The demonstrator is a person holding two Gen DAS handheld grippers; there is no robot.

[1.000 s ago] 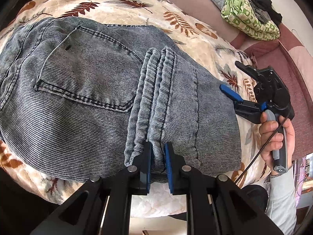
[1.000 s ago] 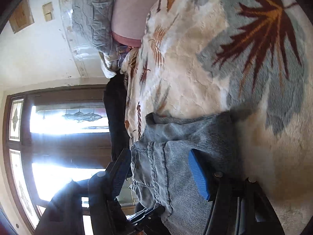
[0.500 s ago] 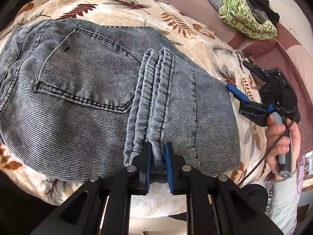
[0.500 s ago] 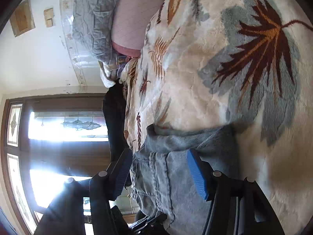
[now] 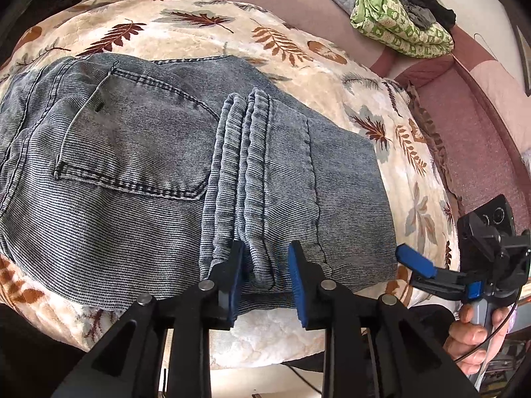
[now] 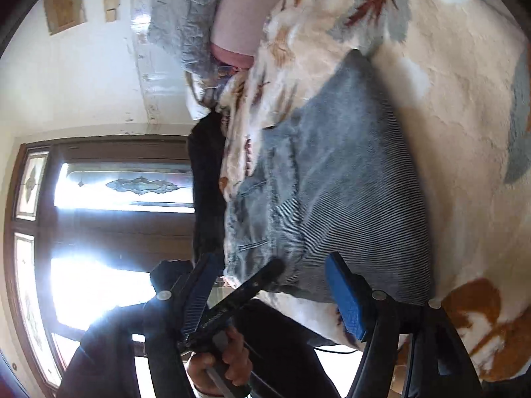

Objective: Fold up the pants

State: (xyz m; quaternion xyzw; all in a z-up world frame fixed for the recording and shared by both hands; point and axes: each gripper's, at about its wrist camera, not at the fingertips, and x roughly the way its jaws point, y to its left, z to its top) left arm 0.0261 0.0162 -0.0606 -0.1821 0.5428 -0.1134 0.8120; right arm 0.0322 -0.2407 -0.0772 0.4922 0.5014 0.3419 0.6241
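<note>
The left hand-held gripper (image 5: 265,265) has its jaws spread apart, straddling the ribbed cuffs (image 5: 245,172) at the near edge of the folded pants (image 5: 132,165) and clamping nothing. The right hand-held gripper (image 6: 272,295) is also wide open and holds nothing; from the left wrist view it sits just off the right-hand corner of the pants, clear of the cloth.

The pants lie on the leaf-print blanket (image 5: 298,49) covering the bed, legs doubled over so the cuffs rest near the back pocket (image 5: 132,152). This looks like a release after a fold, with perhaps one more fold or a tidy-up left.

To do it well, lift the left tool straight back so the pads do not snag the cuffs and drag the stack askew. If another fold is wanted, take both near corners through all layers, carry them over together and level, and lay them down flush with the far edge. A pile of green cloth (image 5: 398,23) sits well apart at the back.
</note>
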